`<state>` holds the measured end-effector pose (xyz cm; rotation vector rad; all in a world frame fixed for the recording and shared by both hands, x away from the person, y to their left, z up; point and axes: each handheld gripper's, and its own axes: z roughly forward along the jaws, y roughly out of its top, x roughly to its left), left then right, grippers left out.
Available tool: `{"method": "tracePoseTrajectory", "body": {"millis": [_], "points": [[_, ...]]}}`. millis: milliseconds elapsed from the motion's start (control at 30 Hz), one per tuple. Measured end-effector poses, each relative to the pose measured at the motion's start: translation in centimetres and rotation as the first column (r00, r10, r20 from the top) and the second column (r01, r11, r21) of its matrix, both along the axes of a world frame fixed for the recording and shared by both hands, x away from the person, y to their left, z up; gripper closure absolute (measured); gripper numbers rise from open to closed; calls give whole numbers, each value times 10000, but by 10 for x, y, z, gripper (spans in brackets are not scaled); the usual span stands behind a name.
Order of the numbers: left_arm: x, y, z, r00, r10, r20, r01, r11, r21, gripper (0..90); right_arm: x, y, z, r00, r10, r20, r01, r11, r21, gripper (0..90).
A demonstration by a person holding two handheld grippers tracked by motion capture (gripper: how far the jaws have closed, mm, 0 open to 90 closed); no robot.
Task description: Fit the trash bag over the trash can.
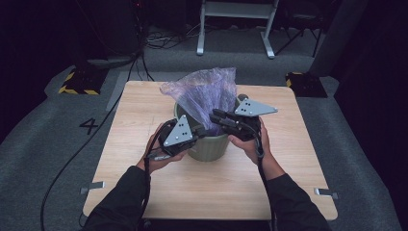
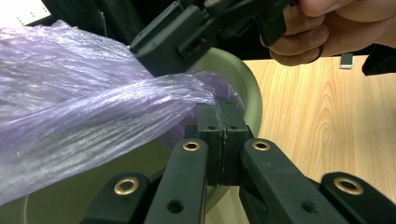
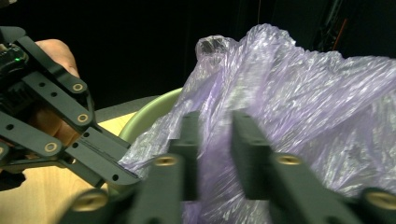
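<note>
The purple bag (image 1: 204,94) sat in the green bin (image 1: 208,147) on the worktop (image 1: 293,159), unfitted: my left tongs (image 2: 218,109) pinched its edge, my right tongs (image 3: 215,122) were slightly spread, so lining the rim remained.

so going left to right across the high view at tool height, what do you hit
left tool → green bin with the purple bag rising from it → right tool → bare table

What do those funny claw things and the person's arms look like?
Each gripper, left gripper and right gripper, is black, with two flat jaws on bars joined by brass-ringed pins. A grey three-cornered plate with small holes sits on top. Black cables trail back. The person wears dark long sleeves.
</note>
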<state>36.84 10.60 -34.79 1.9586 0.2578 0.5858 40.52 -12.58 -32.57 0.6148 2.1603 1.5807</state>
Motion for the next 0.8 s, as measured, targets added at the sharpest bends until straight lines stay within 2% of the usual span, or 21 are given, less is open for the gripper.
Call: {"method": "tracePoseTrajectory", "body": {"millis": [67, 200, 367, 433, 500, 533, 567, 700, 800], "points": [[0, 0, 0, 10000, -4, -35, 4, 10000, -43, 887, 0, -1, 0, 10000, 27, 85, -28, 9999, 107, 900], [1, 2, 0, 9999, 91, -60, -91, 9999, -118, 857, -2, -2, 2, 9995, 121, 280, -123, 9999, 65, 900], [3, 6, 0, 9996, 159, -244, -167, 9993, -322, 792, -6, -8, 4, 9984, 98, 555, -116, 9995, 308, 900], [3, 7, 0, 9996, 130, -258, -139, 9993, -345, 808, -6, -10, 3, 9984, 83, 559, -97, 9996, 248, 900], [4, 7, 0, 9990, 394, -219, -402, 9985, -383, 744, -7, -10, 3, 9982, 96, 588, -111, 9996, 255, 900], [5, 8, 0, 9977, 635, -229, -645, 9968, -472, 681, -8, -10, 3, 9979, 80, 640, -95, 9997, 240, 900], [6, 9, 0, 9961, 839, -287, -854, 9947, -564, 589, -8, -11, 3, 9973, 60, 727, -78, 9997, 247, 900], [11, 20, 1, 9909, 1018, -885, -1121, 9864, -1199, 283, -11, -15, 2, 9969, 162, 766, -190, 9991, 366, 900], [14, 29, 4, 9897, 814, -1176, -1023, 9775, -1843, 222, -13, -17, 1, 9965, 258, 800, -284, 9991, 312, 900]]}}
